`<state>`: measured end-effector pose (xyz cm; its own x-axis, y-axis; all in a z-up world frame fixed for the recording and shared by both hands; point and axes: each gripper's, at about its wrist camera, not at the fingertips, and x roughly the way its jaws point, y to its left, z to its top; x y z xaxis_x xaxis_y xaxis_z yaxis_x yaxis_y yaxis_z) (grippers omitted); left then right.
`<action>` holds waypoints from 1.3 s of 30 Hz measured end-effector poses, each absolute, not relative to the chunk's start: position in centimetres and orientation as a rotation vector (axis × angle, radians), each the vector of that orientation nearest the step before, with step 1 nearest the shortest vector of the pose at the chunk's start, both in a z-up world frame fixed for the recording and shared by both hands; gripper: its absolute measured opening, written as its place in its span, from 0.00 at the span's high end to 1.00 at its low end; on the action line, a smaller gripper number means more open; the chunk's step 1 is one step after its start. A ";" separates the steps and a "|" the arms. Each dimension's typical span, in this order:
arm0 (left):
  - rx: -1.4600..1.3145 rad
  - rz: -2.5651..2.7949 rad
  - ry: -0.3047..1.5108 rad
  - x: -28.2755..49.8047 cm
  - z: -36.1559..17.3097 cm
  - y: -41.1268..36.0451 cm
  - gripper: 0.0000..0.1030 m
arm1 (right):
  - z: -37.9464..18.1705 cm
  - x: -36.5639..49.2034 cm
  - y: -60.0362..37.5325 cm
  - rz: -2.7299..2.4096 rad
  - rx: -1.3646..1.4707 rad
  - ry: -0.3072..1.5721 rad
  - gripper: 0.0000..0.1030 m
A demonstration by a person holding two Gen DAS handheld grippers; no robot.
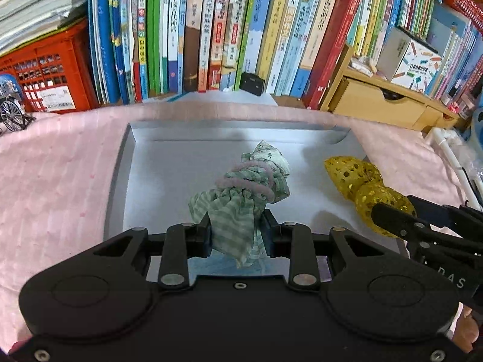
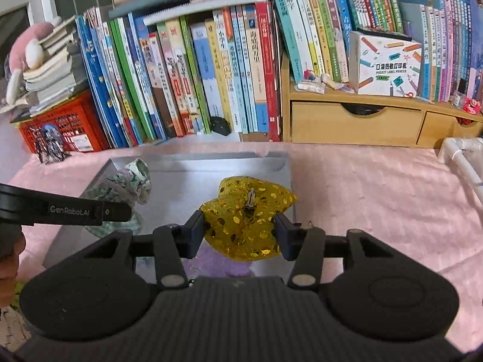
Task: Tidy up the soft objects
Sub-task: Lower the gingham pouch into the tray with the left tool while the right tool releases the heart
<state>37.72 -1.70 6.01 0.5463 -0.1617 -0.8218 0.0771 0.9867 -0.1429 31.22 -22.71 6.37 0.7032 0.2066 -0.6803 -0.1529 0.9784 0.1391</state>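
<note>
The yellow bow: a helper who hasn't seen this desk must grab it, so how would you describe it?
Find the grey tray on the pink cloth in front of the bookshelf. Above its right side, the right gripper is clamped on the yellow bow. Unlike the green fabric bundle beside it, it is shiny gold with sequins.

left wrist view: sits just behind the left gripper (image 1: pixel 237 229), facing forward and steeply down, close over the grey tray (image 1: pixel 120 181), toward the row of books (image 1: pixel 211 30). right wrist view: sits just behind the right gripper (image 2: pixel 240 232), tilted down less steeply, from further right. both views share the tray (image 2: pixel 271 163), the pink cloth (image 2: pixel 362 196), the books (image 2: pixel 181 75), and each shows the other gripper at its edge.
</note>
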 end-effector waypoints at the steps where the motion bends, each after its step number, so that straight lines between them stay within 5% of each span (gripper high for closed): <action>1: -0.089 -0.141 0.988 37.8 5.9 -1.8 0.72 | 6.3 31.4 -22.6 0.203 0.073 0.776 0.48; 21: -0.105 -0.148 1.046 38.6 4.3 -2.1 0.69 | 5.0 33.1 -21.5 0.213 0.011 0.901 0.45; 32: -0.124 -0.134 1.025 37.8 5.6 -1.7 0.33 | 5.6 32.9 -21.2 0.237 -0.009 0.908 0.24; 39: -0.107 -0.138 1.014 36.7 6.5 -1.8 0.27 | 6.7 31.9 -21.2 0.256 -0.012 0.883 0.17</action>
